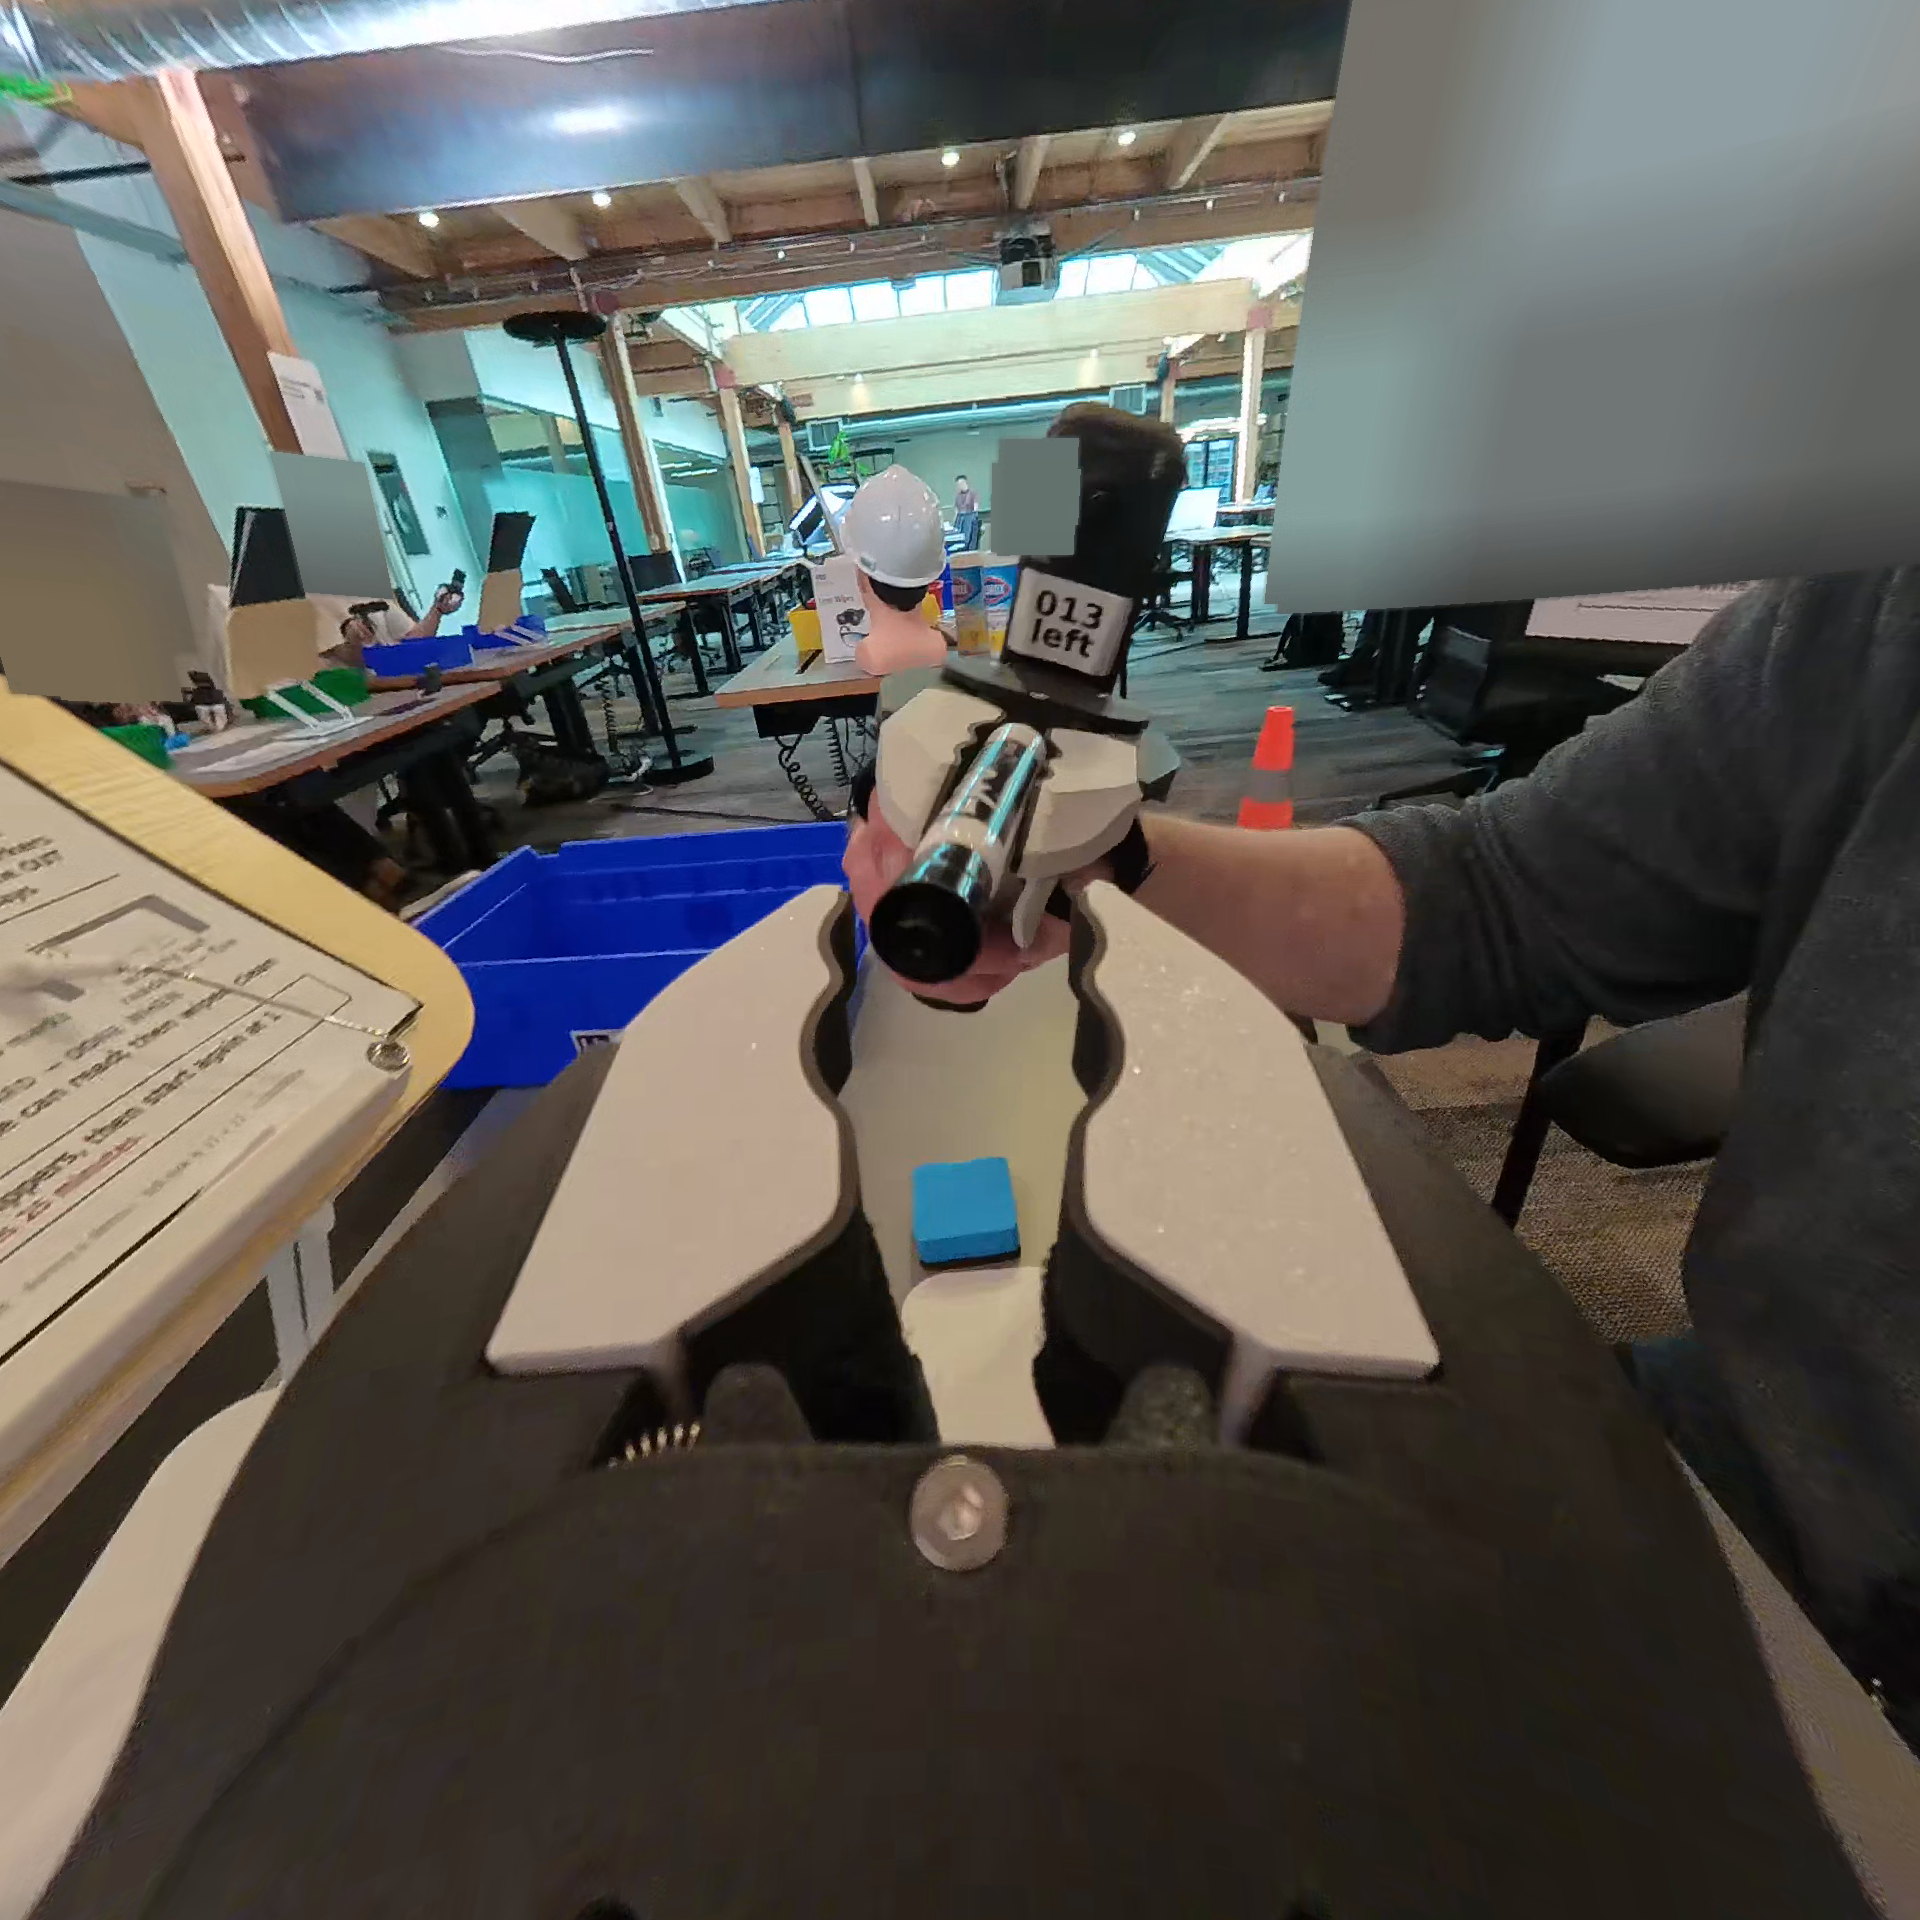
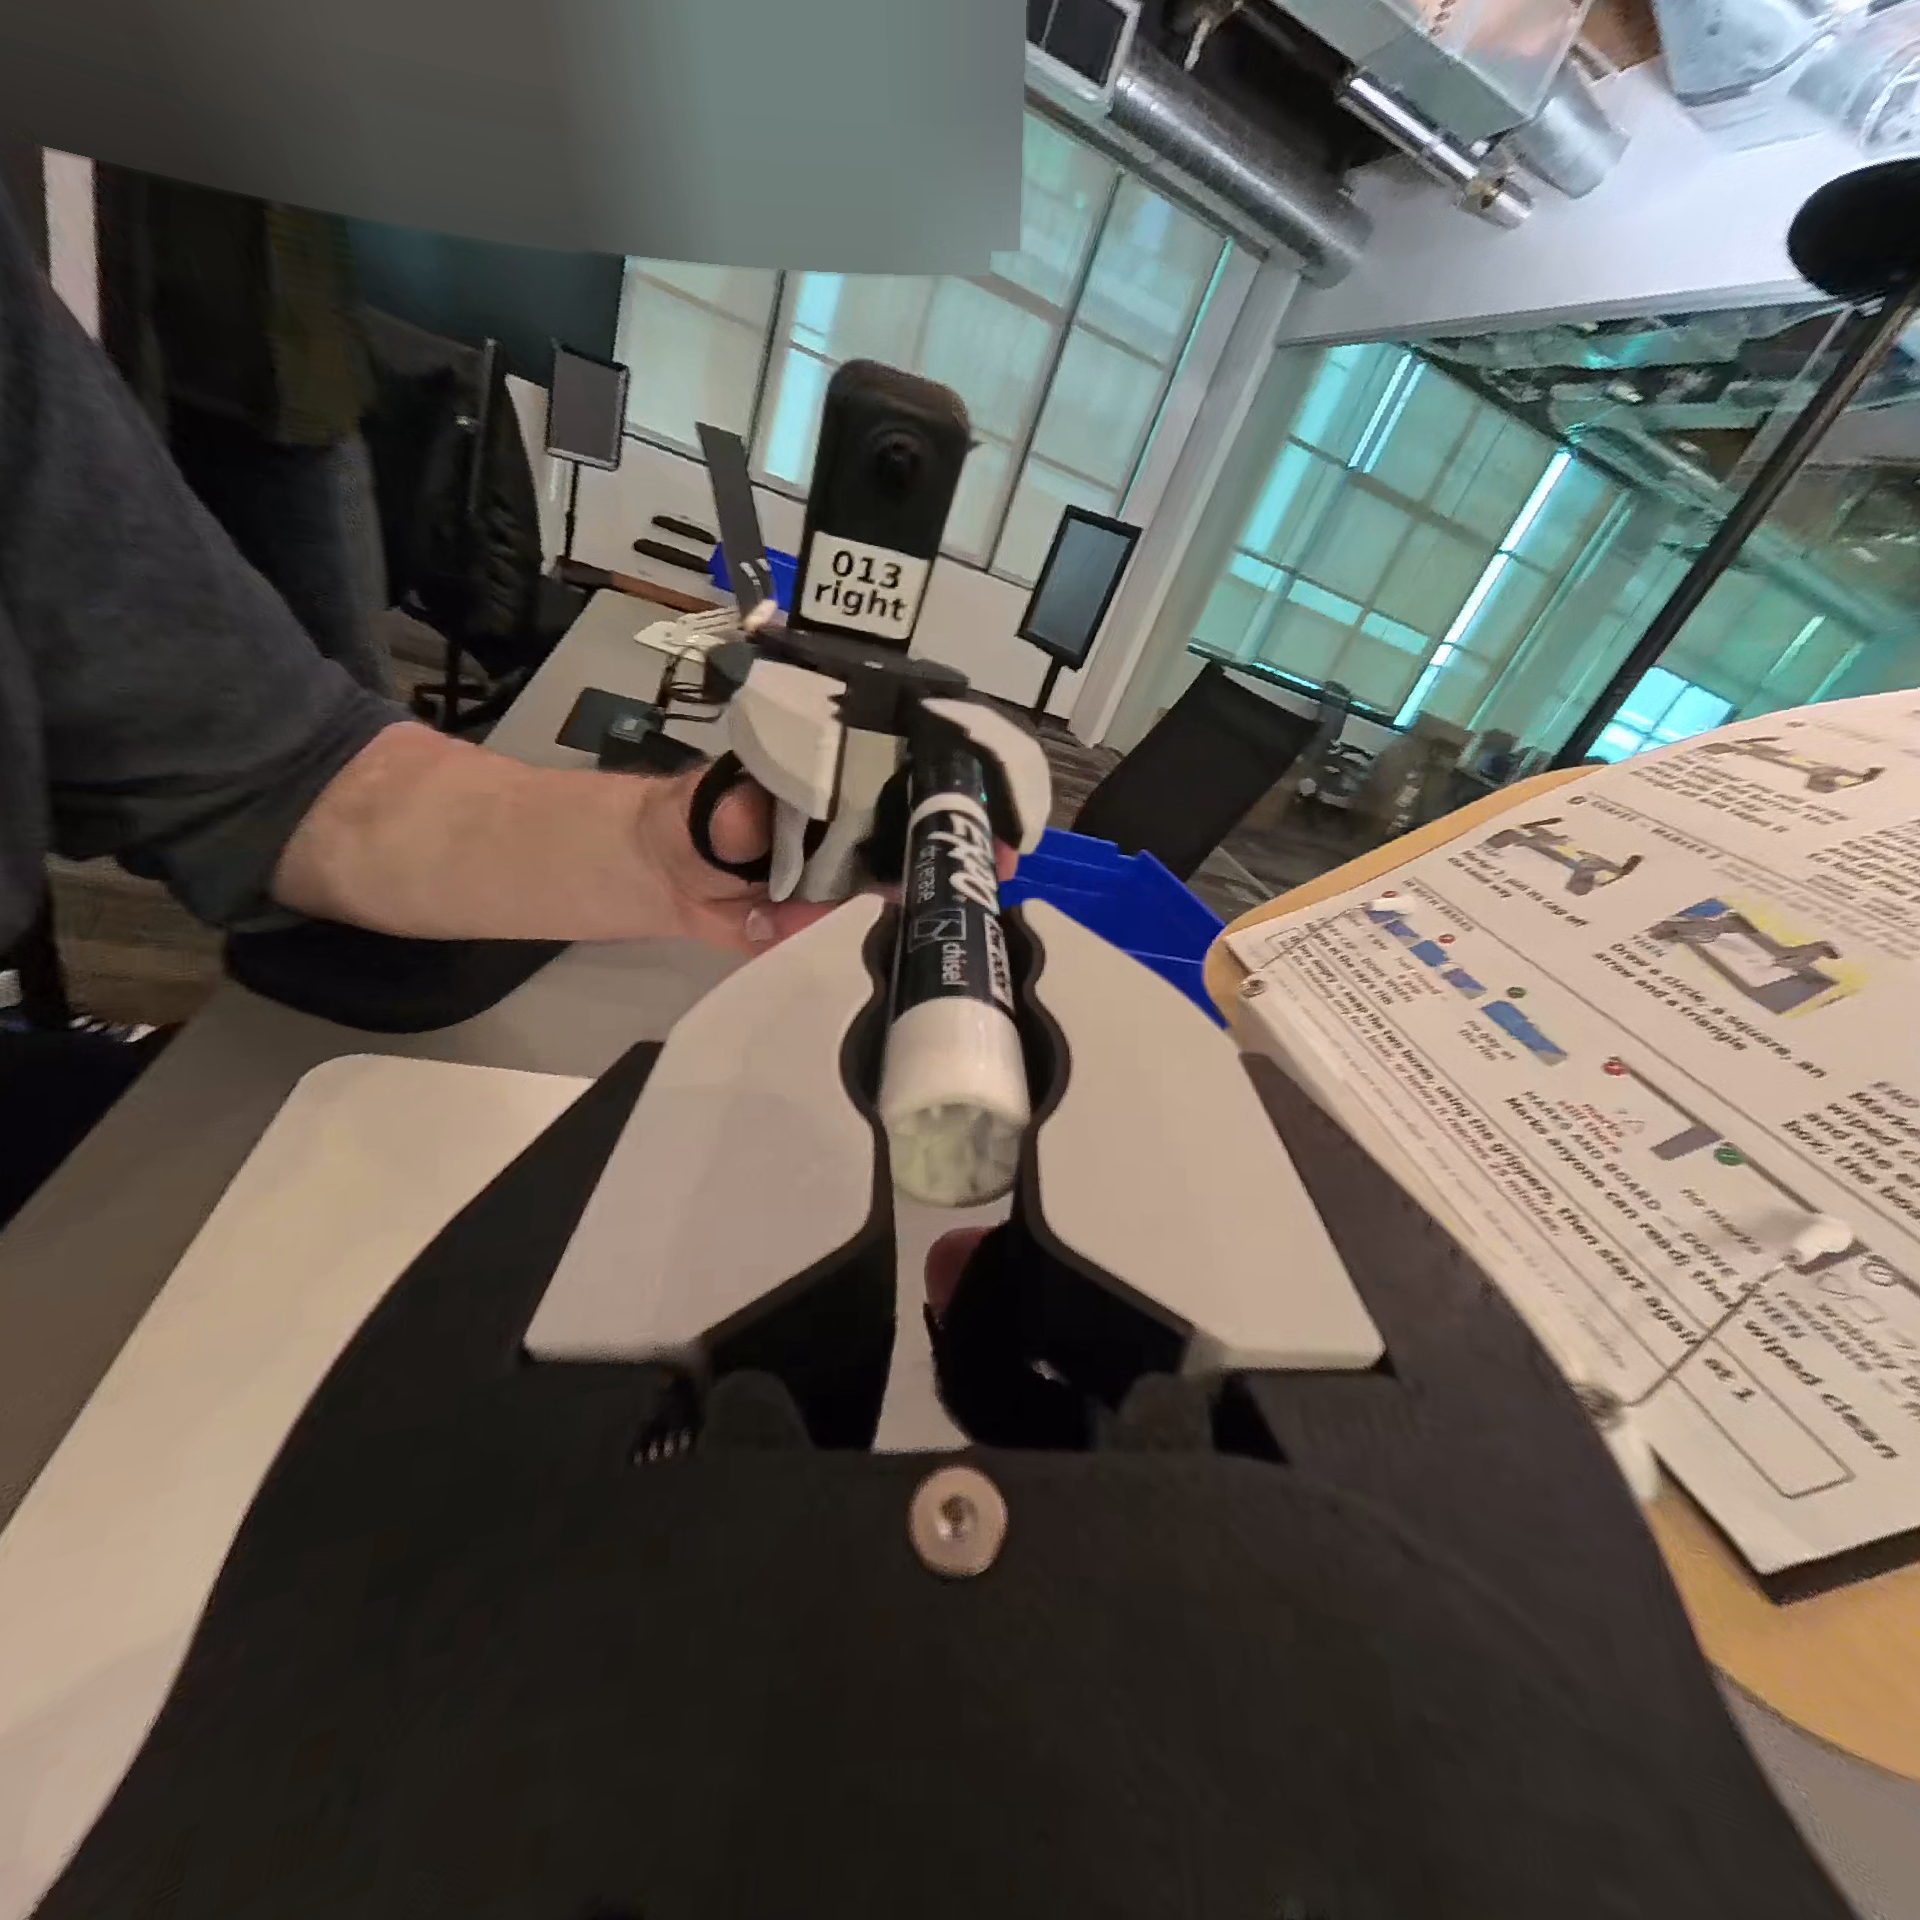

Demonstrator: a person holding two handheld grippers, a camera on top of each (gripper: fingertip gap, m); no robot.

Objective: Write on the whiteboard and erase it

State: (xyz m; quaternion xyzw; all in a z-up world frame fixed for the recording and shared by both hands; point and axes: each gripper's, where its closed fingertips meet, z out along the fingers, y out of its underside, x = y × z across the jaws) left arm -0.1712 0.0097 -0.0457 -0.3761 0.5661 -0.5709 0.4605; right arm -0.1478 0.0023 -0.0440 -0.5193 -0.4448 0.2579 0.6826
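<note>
A black-and-white dry-erase marker (image 2: 951, 935) is gripped by my right gripper (image 2: 951, 914), whose pads press on its barrel, white end toward the camera. In the left wrist view this gripper (image 1: 1013, 769) holds the marker (image 1: 966, 821) out with its black cap (image 1: 925, 935) pointing at me. My left gripper (image 1: 961, 914) is open wide, and the cap sits between its fingertips (image 1: 1101, 935) without touching them. In the right wrist view the left gripper (image 2: 894, 769) shows open around the cap end. A blue eraser (image 1: 964, 1210) lies on the white whiteboard (image 2: 312, 1195) below.
A blue bin (image 1: 623, 935) stands behind the board and also shows in the right wrist view (image 2: 1122, 904). A printed instruction sheet on a wooden board (image 2: 1610, 1039) is close beside the grippers. A person's arm (image 1: 1299, 914) holds the right gripper. An orange cone (image 1: 1270, 769) stands on the floor. Less than 4 cm separates the two grippers' tips.
</note>
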